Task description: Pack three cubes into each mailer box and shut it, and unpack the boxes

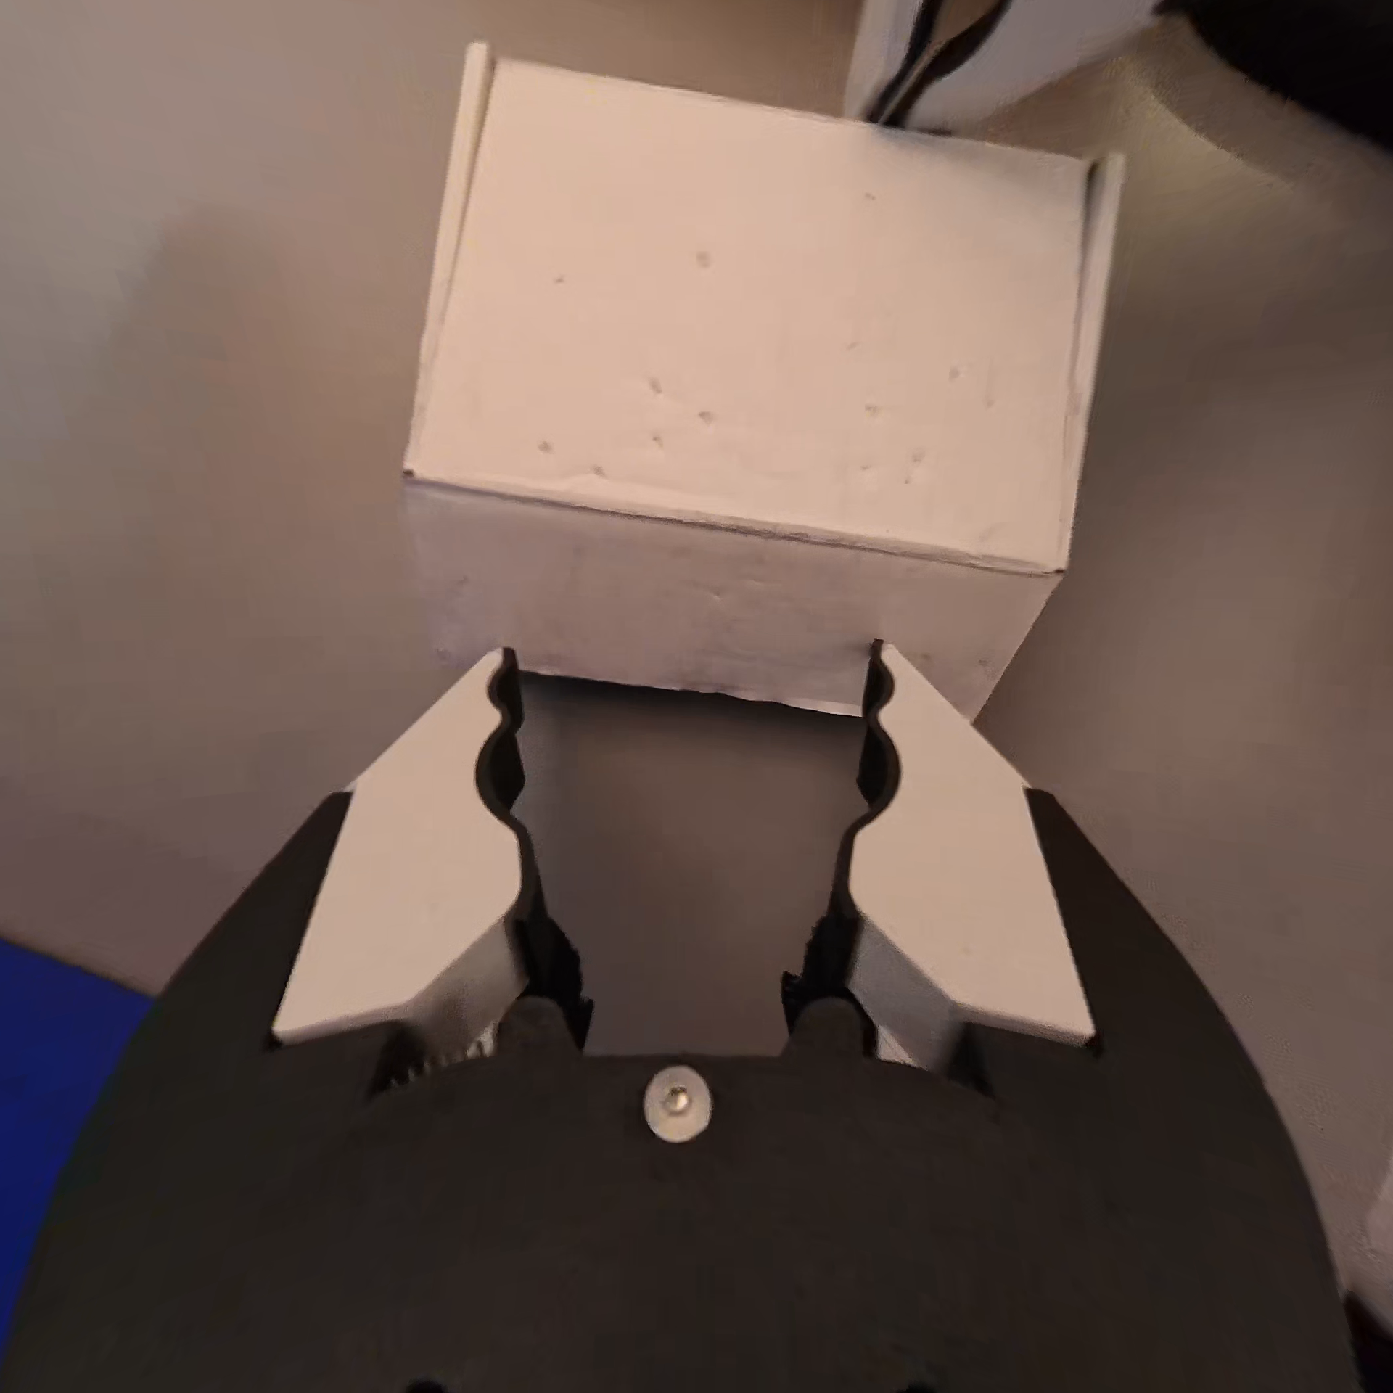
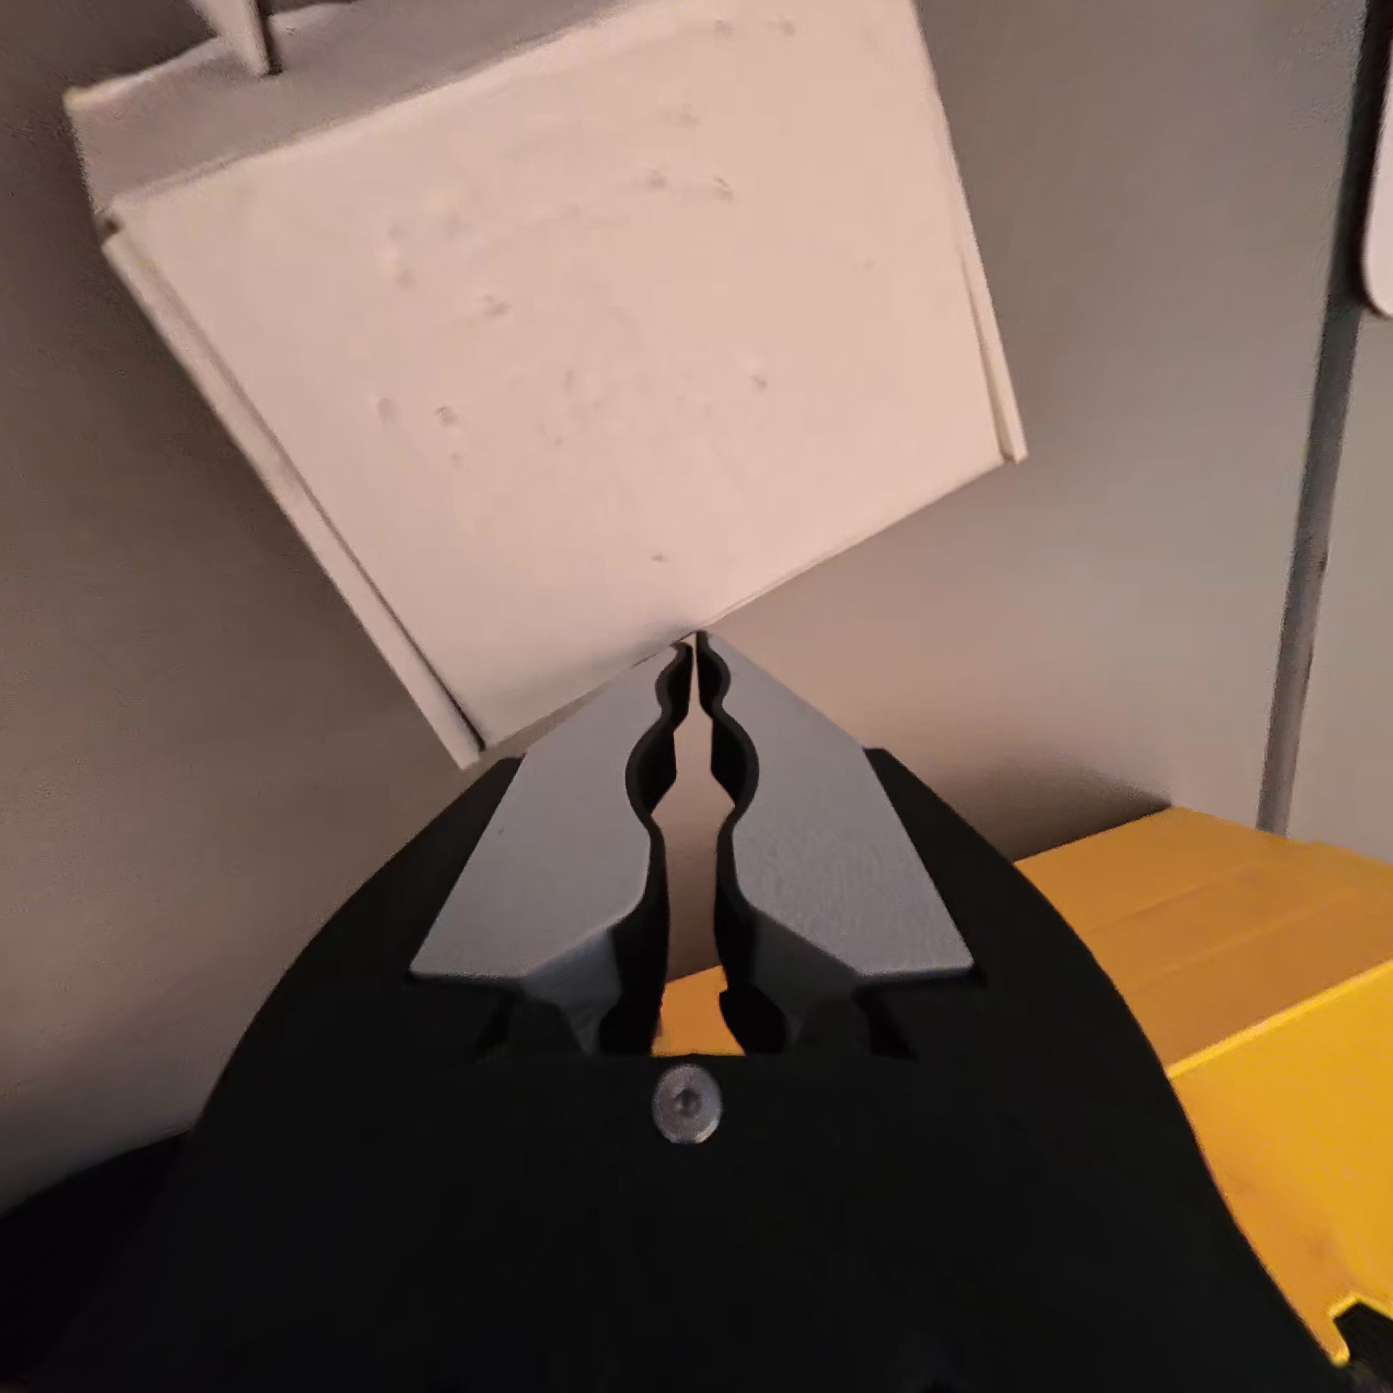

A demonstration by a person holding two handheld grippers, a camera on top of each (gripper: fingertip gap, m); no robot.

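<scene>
A white mailer box (image 1: 754,339) stands on the beige table (image 1: 188,377) with its lid down. In the left wrist view it is straight ahead. My left gripper (image 1: 693,656) is open and empty, its fingertips (image 1: 904,693) just in front of the box's near wall, low by the table. In the right wrist view the same white box (image 2: 565,339) lies turned at an angle. My right gripper (image 2: 693,641) is shut, its tips right at the near edge of the lid. I see nothing between the pads. No cubes show.
A yellow box (image 2: 1206,942) lies at the lower right under my right gripper. A blue patch (image 1: 45,1055) shows at the lower left. A grey upright rod (image 2: 1311,452) stands to the right. A white object with dark cables (image 1: 942,75) is behind the white box. About 15 cm separates my left fingertips from my right.
</scene>
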